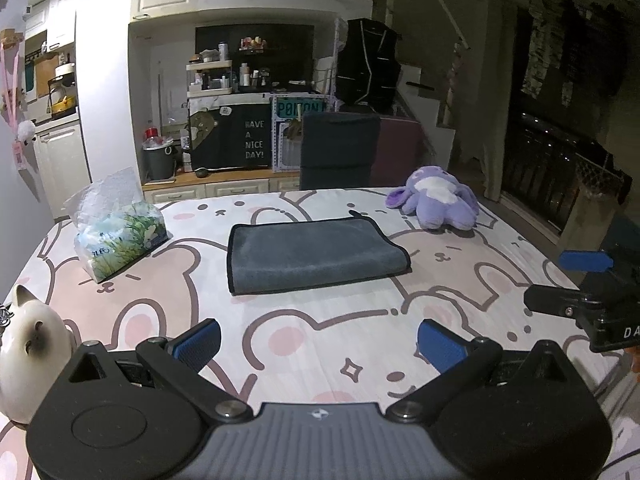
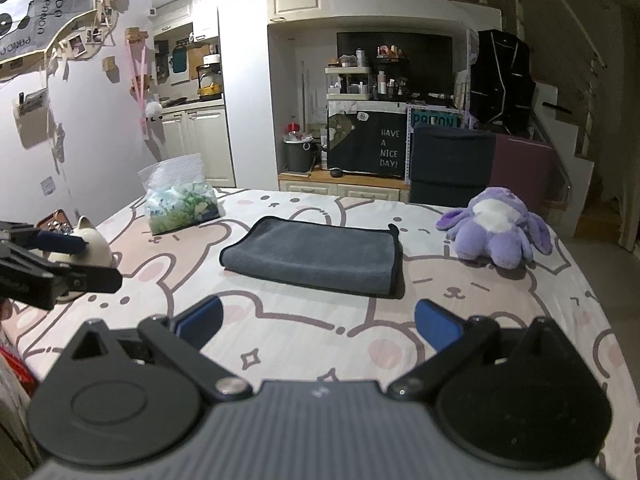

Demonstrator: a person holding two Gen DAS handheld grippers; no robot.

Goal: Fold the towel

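Across the middle of the surface (image 1: 320, 320), which wears a pale cloth printed with pink and brown cartoon bears, lies the grey towel (image 1: 316, 254), flat and already doubled over into a thick rectangle with a rolled fold along its near side and dark piping at its ends. Judging by that layered shape, at least one fold is done; whether another is wanted cannot be told from the task alone, so what is left may be only a final fold or nothing at all. Neither claw touches the towel: the left claw (image 1: 318, 344) hangs near the front edge with its blue pads spread wide and nothing between them, and the right claw (image 2: 318, 322) does the same, likewise spread and empty, well short of the cloth. Beyond the surface the room is dim, with white cupboards, a cluttered shelf nook and a dark sign reading "HAVE A NICE DAY!" (image 1: 254, 140). Next in size, a dark chair back (image 1: 340, 152) stands at the far edge. To the towel's right sits a purple plush toy (image 1: 438, 202), apart from it; to its left a clear bag (image 1: 118, 228) with green print stands, also apart. Smallest, a cream cat figurine (image 1: 30, 344) rests at the near left corner.
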